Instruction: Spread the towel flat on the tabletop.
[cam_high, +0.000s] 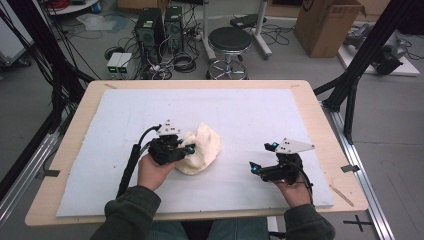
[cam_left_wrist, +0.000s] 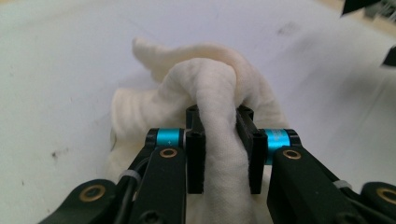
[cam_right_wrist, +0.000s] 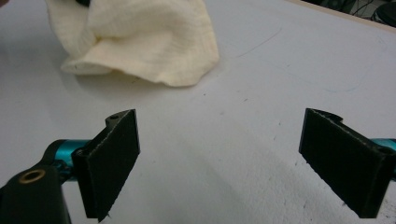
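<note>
A crumpled cream cloth (cam_high: 202, 147) lies on the white mat (cam_high: 250, 110) a little left of the table's middle. My left gripper (cam_high: 187, 149) reaches into its left side. In the left gripper view a thick fold of the cloth (cam_left_wrist: 219, 93) runs between the two black pads (cam_left_wrist: 195, 158) and fills the gap, so the left gripper (cam_left_wrist: 219, 116) is shut on it. My right gripper (cam_high: 262, 157) hovers over bare mat to the right, apart from the cloth. In the right gripper view, the right gripper (cam_right_wrist: 219, 158) stands wide open with nothing between its pads, and the cloth (cam_right_wrist: 140, 42) lies beyond it.
The mat covers most of the wooden table (cam_high: 75, 130). Beyond the far edge stand a black stool (cam_high: 229, 42), computer towers (cam_high: 160, 27) with cables, and a cardboard box (cam_high: 325, 25). Black frame posts (cam_high: 350, 95) flank the table on both sides.
</note>
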